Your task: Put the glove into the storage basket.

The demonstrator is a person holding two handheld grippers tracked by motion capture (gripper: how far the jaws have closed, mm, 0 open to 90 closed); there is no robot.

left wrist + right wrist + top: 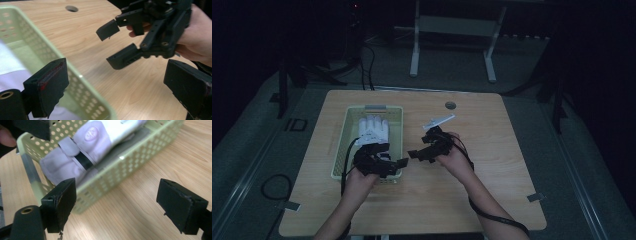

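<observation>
A pale green perforated basket [343,145] stands on the left half of the wooden table [492,165]. In it lies folded white and lavender cloth [374,130] with a black strap [83,161]. My left gripper [399,165] hovers at the basket's near right corner and points right. Its jaws are open, with the basket rim [82,87] running between them untouched. My right gripper [413,155] faces it from the right, a short gap apart, with open jaws that hold nothing. In the left gripper view the right gripper [113,46] is close ahead, and the right gripper [121,205] looks at the basket wall [112,172] and cloth [82,152].
A small white flat piece [438,121] lies on the table behind my right hand. A round cable hole [450,105] sits near the far edge. White frame legs [414,50] stand on the floor beyond the table. Cables trail from both grippers.
</observation>
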